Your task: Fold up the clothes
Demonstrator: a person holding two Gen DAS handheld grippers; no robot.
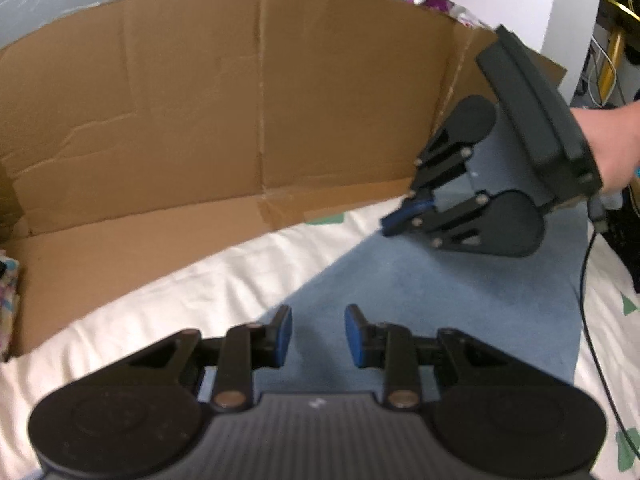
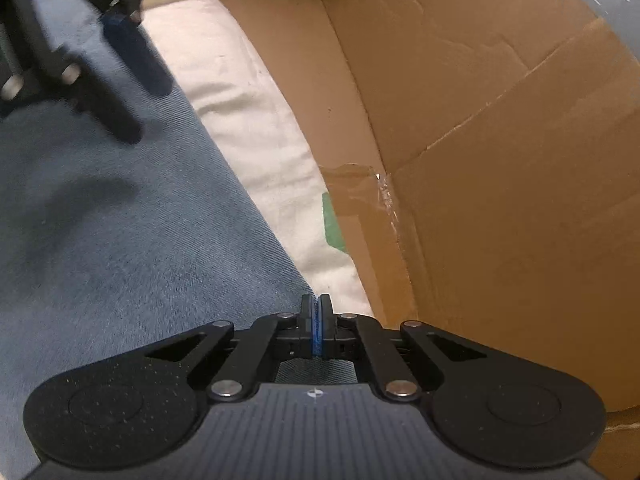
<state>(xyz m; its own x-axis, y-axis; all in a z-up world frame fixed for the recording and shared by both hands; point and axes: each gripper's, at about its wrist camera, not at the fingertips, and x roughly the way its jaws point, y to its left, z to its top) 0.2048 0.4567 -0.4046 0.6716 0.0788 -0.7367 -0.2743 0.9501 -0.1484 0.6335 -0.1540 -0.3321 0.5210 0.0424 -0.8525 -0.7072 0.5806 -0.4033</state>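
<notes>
The cloth (image 1: 420,300) is a pale blue, denim-like fabric with a fine diagonal weave. It lies flat on the white bed sheet (image 1: 180,292), just beside the cardboard (image 1: 200,100) that stands along the far side of the bed. One long straight edge of the cloth runs roughly parallel to the cardboard, with a strip of sheet between them. The visible surface is smooth, with no wrinkles or bunching. What kind of garment it is cannot be told; no seams, sleeves or legs show.

Progress, as a judgement: the cloth is spread or already folded into a flat panel with clean edges, so the fold appears to be at an early or middle step. No finished stack is visible.

Left tongs (image 1: 318,334): apart, hovering over the cloth with nothing between the pads.

Right tongs (image 2: 316,330): together, at the cloth edge nearest the cardboard. Whether fabric is pinched between the pads cannot be told from either view.

Remaining work, as a judgement: secure a corner or edge with each tool, then carry that edge across the cloth, away from the cardboard, to complete a fold.
</notes>
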